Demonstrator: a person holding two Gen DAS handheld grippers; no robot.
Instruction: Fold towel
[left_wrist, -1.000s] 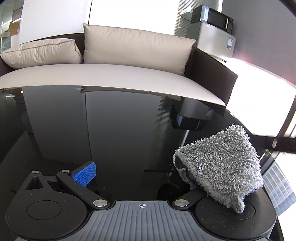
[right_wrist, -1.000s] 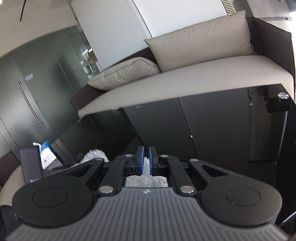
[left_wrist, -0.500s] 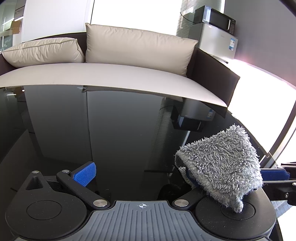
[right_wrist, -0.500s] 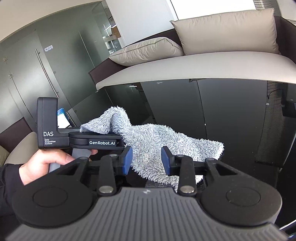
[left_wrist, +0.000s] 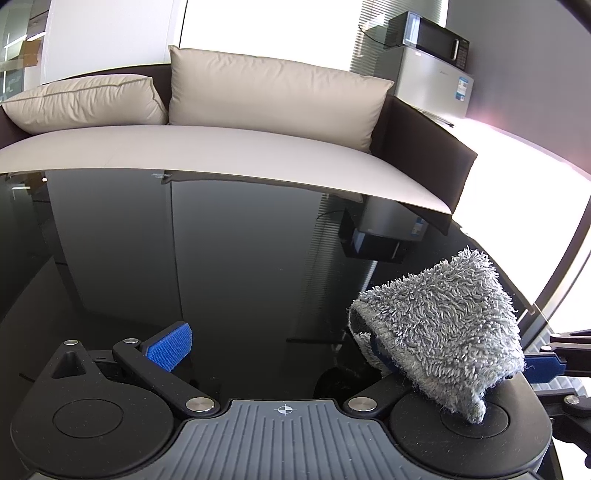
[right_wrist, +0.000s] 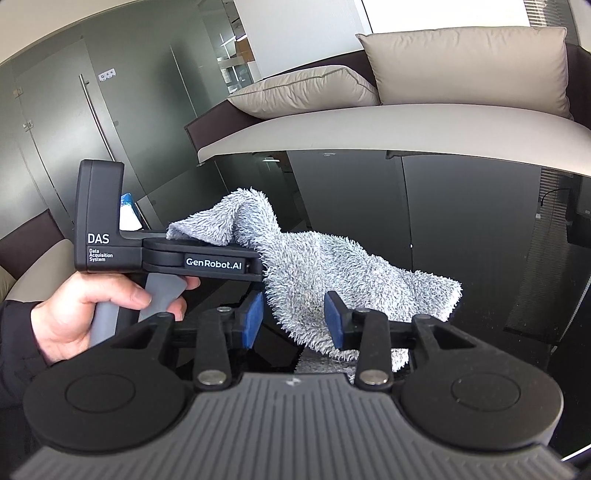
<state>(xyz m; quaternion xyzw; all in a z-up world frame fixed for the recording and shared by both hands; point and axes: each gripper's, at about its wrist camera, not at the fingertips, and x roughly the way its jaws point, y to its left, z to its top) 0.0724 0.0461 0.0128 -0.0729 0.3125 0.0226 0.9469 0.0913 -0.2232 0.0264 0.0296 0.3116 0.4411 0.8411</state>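
Observation:
A shaggy grey towel (right_wrist: 332, 266) lies on the black glass table (left_wrist: 221, 266), one end draped over the right finger of my left gripper (left_wrist: 273, 347). In the left wrist view the towel (left_wrist: 439, 332) covers that finger; the left blue pad (left_wrist: 170, 345) is bare and far from it, so the left gripper is open. My right gripper (right_wrist: 293, 319) is open, its blue pads on either side of the towel's hanging near edge. The left gripper's body (right_wrist: 166, 254) and the hand holding it show at left in the right wrist view.
A beige sofa (left_wrist: 221, 144) with two cushions runs along the table's far edge. A microwave on a small fridge (left_wrist: 432, 59) stands at the back right. Glass doors (right_wrist: 92, 129) are to the left in the right wrist view.
My right gripper opened from shut and turned left toward the towel and the left gripper. Its finger now shows at the right edge of the left wrist view. The left gripper stayed put.

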